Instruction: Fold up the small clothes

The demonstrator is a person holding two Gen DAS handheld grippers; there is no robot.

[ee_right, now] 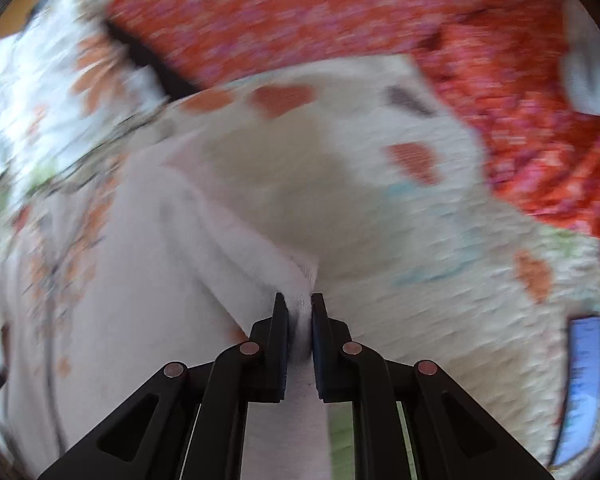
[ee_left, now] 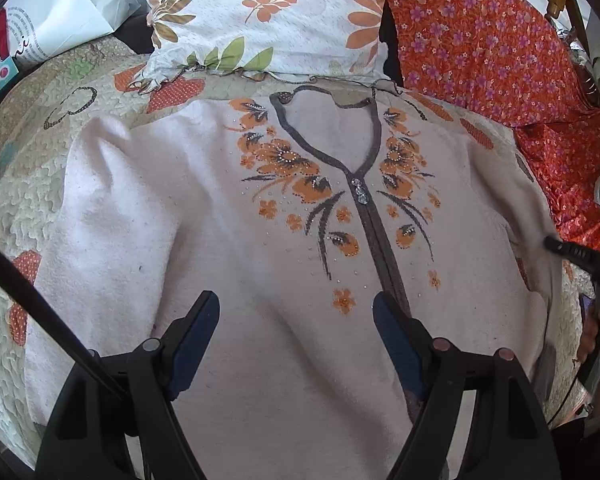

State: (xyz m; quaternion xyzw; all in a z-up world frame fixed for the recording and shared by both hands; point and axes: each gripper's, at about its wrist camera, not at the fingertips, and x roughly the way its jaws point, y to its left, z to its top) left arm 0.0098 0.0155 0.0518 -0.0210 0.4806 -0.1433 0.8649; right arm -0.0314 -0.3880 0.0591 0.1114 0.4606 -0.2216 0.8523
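Two hand-held grippers at work on one pale pink cardigan, spread front-up on the quilted bed, neckline toward the floral pillow, grey placket running lengthwise away from the person. Left hand-held gripper released, jaws wide apart, hovering over the lower front just left of the placket, holding nothing. Right hand-held gripper clenched on a pinch of the cardigan's pink fabric, probably the right sleeve or side edge, though heavy blur leaves that uncertain. From that grip, bulk of the garment off to the left, long axis roughly parallel to the fingers. Likely next: carry the pinched edge leftward across the placket. Right hand the nearer, already engaged; left free to pin the body flat.
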